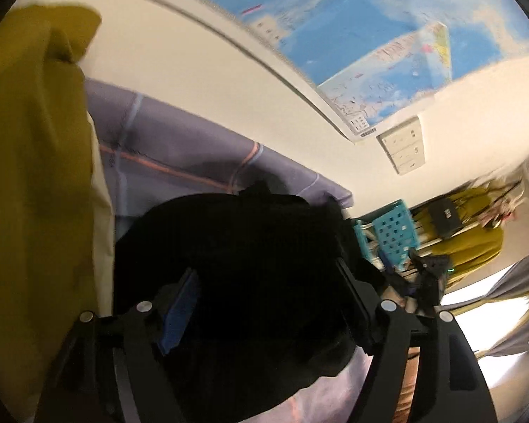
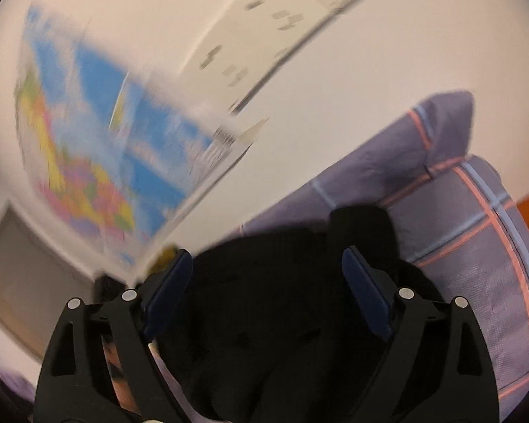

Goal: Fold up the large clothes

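Note:
A black garment (image 1: 236, 264) lies bunched on a purple plaid bedsheet (image 1: 180, 151). My left gripper (image 1: 268, 292) is open, its jaws wide apart with the black cloth between and under them, not pinched. In the right wrist view the same black garment (image 2: 271, 317) fills the space between the fingers. My right gripper (image 2: 264, 282) is also open, its blue pads (image 2: 172, 292) spread on either side of the cloth. Both views are tilted and blurred.
A mustard-yellow cloth (image 1: 35, 158) hangs at the left. A world map (image 1: 388, 46) and wall sockets (image 1: 403, 148) are on the white wall. A teal crate (image 1: 391, 232) and a rack stand beyond the bed. A plaid pillow (image 2: 476, 246) lies at the right.

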`<state>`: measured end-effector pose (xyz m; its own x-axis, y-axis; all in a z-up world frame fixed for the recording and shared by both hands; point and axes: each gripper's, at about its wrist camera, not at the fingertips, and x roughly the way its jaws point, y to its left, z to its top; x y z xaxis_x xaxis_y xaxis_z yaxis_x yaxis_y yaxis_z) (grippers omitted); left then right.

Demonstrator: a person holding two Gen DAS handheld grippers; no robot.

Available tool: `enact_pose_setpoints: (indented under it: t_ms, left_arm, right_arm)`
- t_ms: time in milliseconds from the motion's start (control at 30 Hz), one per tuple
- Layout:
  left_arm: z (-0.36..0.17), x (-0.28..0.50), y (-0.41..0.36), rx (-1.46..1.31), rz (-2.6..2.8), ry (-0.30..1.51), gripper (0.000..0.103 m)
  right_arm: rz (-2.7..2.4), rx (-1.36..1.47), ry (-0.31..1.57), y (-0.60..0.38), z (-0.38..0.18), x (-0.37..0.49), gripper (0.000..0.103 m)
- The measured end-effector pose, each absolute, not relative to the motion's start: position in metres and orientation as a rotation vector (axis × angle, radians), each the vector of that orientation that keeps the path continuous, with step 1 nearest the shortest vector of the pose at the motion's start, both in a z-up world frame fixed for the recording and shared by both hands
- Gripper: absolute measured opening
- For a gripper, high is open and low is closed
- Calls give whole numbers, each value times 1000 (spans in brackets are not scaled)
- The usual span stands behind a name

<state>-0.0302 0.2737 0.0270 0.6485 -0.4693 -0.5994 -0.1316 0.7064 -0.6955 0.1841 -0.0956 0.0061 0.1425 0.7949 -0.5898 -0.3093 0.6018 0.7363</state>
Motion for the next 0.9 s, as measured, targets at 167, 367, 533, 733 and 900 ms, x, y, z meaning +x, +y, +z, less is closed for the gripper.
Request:
enact_pose_setpoints:
  t_ms: [167,367,533,733,900]
  left_arm:
    - [40,-54,257,-638,-220,802,72]
    - [37,-49,197,-377,-278,860,77]
    - [21,-20,151,-256,-301,939,76]
    - [11,17,152,-217,-170,932,47]
    - [-5,28,181,-217,18,977,42]
  right_arm:
    - [951,97,1171,-40,11,144,85]
    - [945,-231,1208,0,-27,121,48]
    - [954,-199,1178,-5,-21,126,8]
    - [820,-38,1005,-31,14,156,7]
    - [768,-132,1236,-7,-50,166,28]
